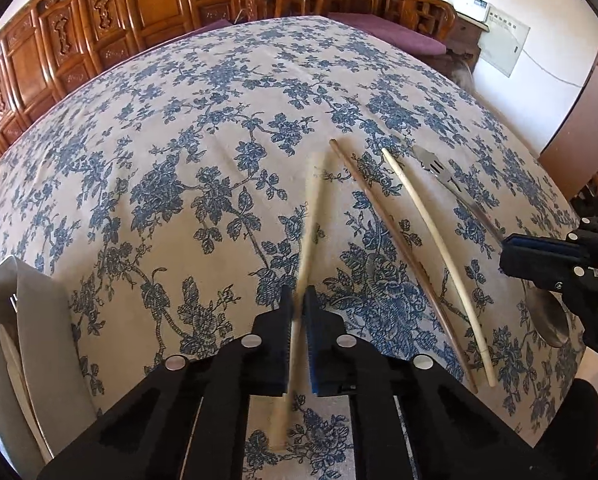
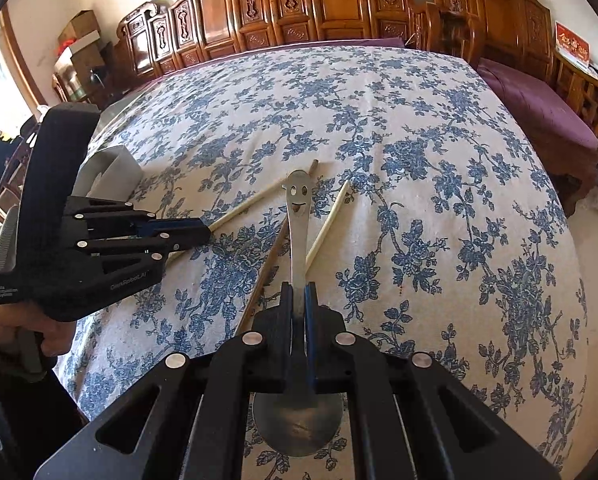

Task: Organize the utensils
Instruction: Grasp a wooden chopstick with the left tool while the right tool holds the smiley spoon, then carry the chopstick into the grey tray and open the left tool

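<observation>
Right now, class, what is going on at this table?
A person is sorting utensils with a tool in each hand. The left tool is shut on a pale chopstick, and the right tool is shut on a metal spoon with a smiley face cut into its handle. Two more chopsticks, one dark and one pale, lie on the flowered cloth. A grey holder sits at the left edge.

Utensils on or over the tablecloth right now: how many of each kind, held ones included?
Pale chopsticks: 2, one held in the left gripper at, one lying at
Dark wooden chopstick: 1
Metal spoon, in the right gripper: 1
Total: 4
</observation>
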`<move>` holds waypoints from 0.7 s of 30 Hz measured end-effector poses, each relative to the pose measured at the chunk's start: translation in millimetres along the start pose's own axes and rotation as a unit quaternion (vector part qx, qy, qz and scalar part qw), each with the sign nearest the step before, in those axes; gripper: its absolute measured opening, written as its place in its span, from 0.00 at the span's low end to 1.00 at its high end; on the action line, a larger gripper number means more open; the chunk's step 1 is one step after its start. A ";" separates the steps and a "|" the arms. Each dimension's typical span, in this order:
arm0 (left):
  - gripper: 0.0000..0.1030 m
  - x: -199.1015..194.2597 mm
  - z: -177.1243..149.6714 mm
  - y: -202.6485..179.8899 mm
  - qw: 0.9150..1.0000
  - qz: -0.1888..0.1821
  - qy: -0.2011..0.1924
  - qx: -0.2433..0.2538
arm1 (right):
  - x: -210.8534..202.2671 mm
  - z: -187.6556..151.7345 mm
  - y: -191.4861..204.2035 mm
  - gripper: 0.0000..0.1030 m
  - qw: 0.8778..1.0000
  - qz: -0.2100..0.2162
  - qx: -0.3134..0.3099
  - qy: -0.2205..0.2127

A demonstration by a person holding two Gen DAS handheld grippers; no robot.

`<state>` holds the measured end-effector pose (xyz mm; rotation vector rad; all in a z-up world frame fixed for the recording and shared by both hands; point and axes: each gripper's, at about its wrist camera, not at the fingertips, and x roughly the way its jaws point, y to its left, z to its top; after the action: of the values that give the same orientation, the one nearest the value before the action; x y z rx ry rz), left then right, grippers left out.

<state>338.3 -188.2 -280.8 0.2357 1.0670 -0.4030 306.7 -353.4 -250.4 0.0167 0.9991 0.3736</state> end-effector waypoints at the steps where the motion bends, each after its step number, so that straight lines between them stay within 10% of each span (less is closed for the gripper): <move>1: 0.04 -1.4 -1.6 1.3 1.000 0.001 0.000 -0.001 | -0.2 -0.1 1.3 0.07 1.000 0.001 -0.001 0.000; 21: 0.04 -97.4 -35.9 39.6 0.997 0.036 -0.054 -0.035 | -22.3 16.3 56.8 0.07 0.998 0.021 -0.046 -0.024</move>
<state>285.8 -118.9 -211.7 0.1866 0.9627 -0.3093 292.4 -304.7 -212.9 -0.0375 0.9345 0.4554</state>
